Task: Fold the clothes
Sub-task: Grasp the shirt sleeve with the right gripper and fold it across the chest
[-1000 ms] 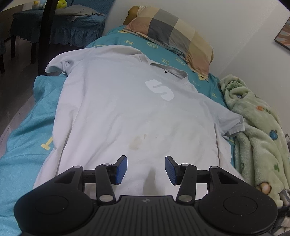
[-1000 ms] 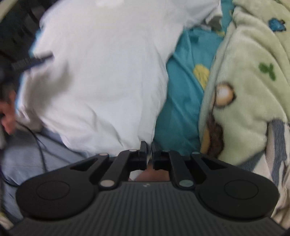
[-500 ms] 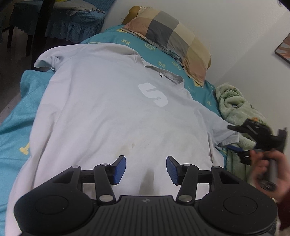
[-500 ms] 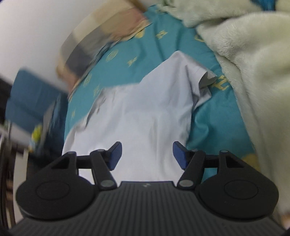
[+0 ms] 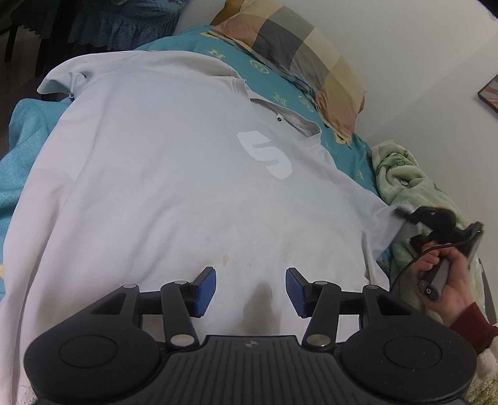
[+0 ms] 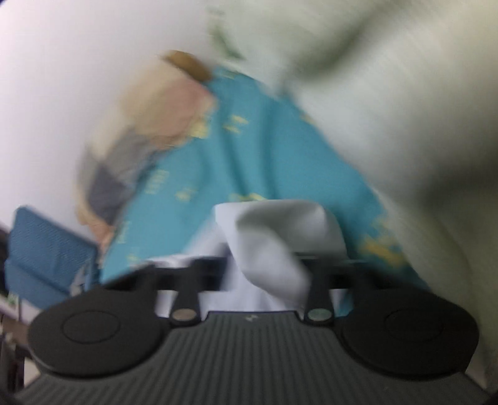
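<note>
One white T-shirt lies spread face up across a bed covered by a teal sheet with yellow letters, its collar toward a checked pillow at the head, against a pale wall. A green fleece blanket is bunched along the shirt's right side, and a dark chair with a blue frilled cover stands beyond the bed. The left gripper hovers over the shirt's lower front with its blue pads wide apart and nothing between them. The right gripper, held in a hand with a dark red cuff, is at the right sleeve; white cloth bunches between its fingers, which look closed on it, though the right wrist view is blurred.
</note>
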